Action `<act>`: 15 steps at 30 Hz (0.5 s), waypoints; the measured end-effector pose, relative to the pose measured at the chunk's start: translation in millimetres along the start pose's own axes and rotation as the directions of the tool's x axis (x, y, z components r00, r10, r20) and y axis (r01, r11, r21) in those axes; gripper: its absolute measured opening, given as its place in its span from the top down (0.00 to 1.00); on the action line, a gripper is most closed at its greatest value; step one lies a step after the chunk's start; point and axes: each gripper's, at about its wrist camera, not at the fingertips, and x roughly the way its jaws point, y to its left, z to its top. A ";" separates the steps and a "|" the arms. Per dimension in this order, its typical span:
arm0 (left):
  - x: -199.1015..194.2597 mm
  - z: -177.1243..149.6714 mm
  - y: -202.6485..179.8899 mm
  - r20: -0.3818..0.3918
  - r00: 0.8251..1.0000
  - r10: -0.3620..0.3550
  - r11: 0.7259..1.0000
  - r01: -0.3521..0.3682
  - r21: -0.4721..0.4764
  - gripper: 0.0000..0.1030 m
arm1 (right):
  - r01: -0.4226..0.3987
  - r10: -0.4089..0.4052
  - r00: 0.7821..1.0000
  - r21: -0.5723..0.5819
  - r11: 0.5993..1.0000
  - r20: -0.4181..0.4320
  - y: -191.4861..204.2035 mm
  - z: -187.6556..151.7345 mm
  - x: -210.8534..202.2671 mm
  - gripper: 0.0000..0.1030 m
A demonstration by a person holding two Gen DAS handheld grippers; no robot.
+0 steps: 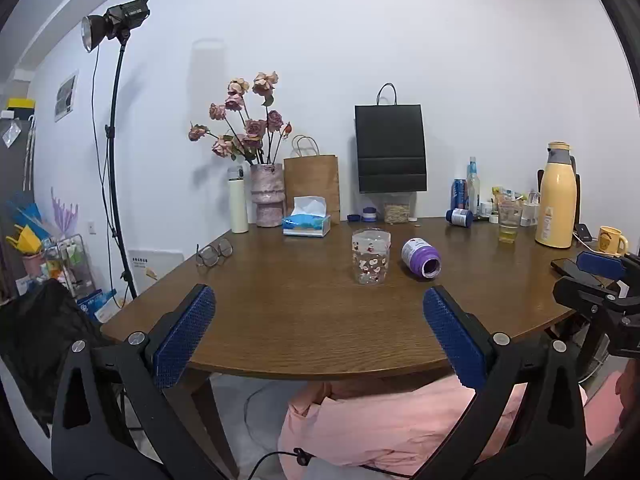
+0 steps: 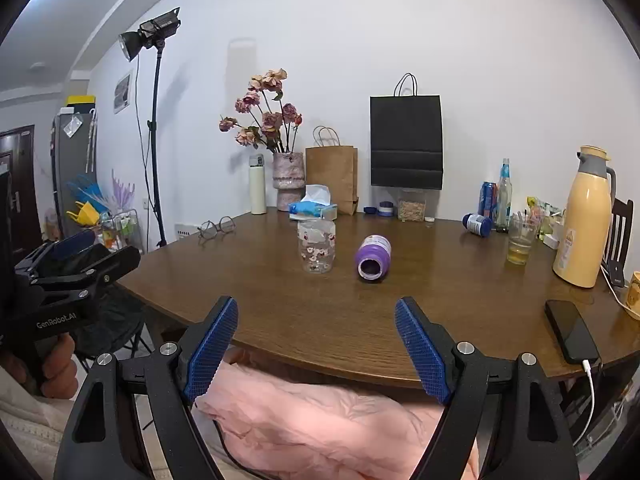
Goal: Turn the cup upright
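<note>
A clear glass cup with a floral print (image 1: pixel 370 256) stands on the wooden table (image 1: pixel 280 312), its mouth seemingly down; it also shows in the right wrist view (image 2: pixel 316 246). A purple cup (image 1: pixel 421 258) lies on its side just right of it, its opening facing me (image 2: pixel 373 257). My left gripper (image 1: pixel 319 312) is open and empty, above the table's near edge, well short of both cups. My right gripper (image 2: pixel 316 322) is open and empty, also at the near edge.
At the back stand a vase of roses (image 1: pixel 266 196), a tissue box (image 1: pixel 306 224), paper bags (image 1: pixel 390 148), bottles, a glass of yellow liquid (image 1: pixel 509 222) and a yellow thermos (image 1: pixel 557 200). Glasses (image 1: pixel 214 252) lie left. A phone (image 2: pixel 572 330) lies right.
</note>
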 end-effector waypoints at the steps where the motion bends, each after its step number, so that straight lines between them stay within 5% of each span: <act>1: -0.7 0.1 0.3 0.002 1.000 -0.001 1.000 0.001 0.000 0.00 | -0.001 0.001 1.000 -0.001 1.000 -0.001 0.0 -0.1 0.2 0.17; 15: -3.1 2.3 1.5 0.025 1.000 0.003 1.000 -0.003 0.008 0.00 | -0.006 0.006 1.000 -0.007 1.000 0.001 4.0 -0.5 -0.2 0.17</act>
